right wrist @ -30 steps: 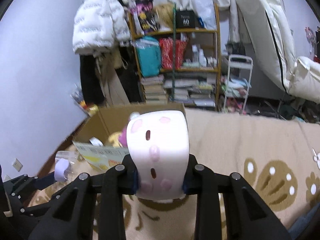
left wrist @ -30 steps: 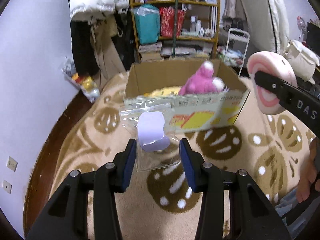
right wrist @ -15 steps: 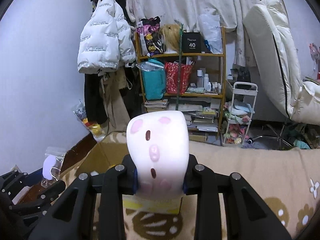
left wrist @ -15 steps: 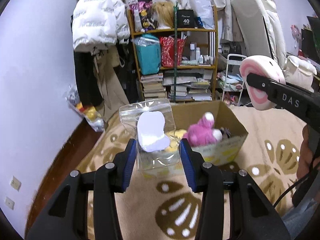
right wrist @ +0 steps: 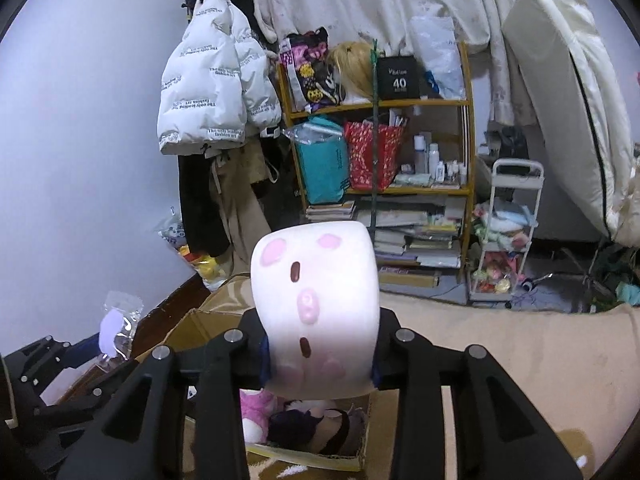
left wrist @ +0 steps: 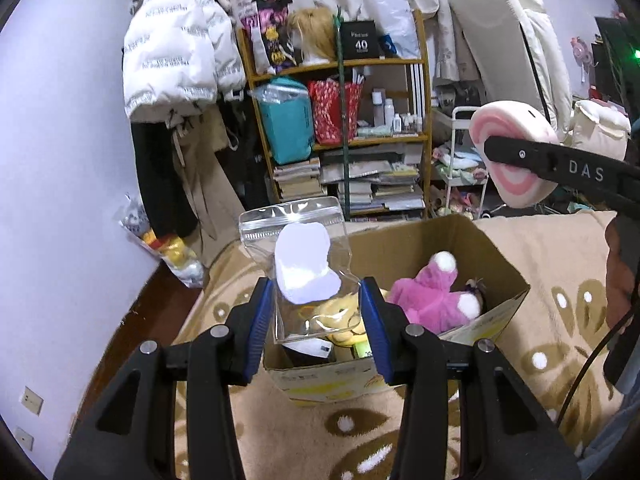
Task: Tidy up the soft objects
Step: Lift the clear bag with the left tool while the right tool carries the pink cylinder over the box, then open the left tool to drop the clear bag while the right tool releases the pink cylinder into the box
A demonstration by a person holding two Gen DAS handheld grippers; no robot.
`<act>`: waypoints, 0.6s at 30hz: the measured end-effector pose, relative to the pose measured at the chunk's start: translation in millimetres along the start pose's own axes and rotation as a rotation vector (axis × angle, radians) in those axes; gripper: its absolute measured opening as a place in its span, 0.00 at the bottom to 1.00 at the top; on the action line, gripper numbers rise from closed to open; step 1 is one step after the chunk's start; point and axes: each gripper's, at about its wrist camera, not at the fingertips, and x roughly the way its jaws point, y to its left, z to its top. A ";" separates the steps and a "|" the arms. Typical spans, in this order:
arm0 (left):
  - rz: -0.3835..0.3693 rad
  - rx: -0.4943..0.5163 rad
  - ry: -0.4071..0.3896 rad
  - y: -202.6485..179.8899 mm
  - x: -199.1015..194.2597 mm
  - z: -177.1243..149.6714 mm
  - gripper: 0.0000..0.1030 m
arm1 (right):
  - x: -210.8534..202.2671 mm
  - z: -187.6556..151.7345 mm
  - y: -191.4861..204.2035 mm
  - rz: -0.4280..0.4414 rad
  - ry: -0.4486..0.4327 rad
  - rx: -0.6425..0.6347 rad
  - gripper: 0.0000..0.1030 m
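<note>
So both grippers are loaded and sitting up over the cardboard box, which rests on the beige patterned rug. The left gripper has its jaws closed on the lower part of a clear zip bag with a pale lavender soft piece inside; the bag stands upright, zip end up, long axis roughly vertical. From the left wrist view the bag hangs above the near-left corner of the box opening, so the drop zone lies below and slightly ahead of the jaws. The right gripper is clamped on a white and pink squishy toy with blush spots, standing tall between the jaws, and its own view shows the box directly underneath. Inside the box there's already a pink plush, a yellow plush and something dark I can't make out. My guess is the right side is better lined up, since it sits more squarely over the opening, while the left bag is close to the box edge and might want a nudge forward before letting go. The bag is floppy, so it could catch the cardboard rim on the way down.
</note>
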 end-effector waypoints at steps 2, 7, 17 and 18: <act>-0.009 -0.009 0.021 0.9 10.9 0.7 0.42 | 12.1 -4.1 -3.2 0.006 0.025 0.017 0.37; -0.010 -0.048 0.071 5.6 34.9 -5.4 0.43 | 38.0 -16.4 -5.1 -0.026 0.091 -0.002 0.41; -0.020 -0.102 0.128 13.8 49.9 -13.5 0.53 | 60.8 -35.4 -19.1 -0.004 0.187 0.066 0.48; -0.016 -0.104 0.127 13.9 48.7 -13.6 0.58 | 60.0 -34.9 -18.8 0.002 0.188 0.069 0.49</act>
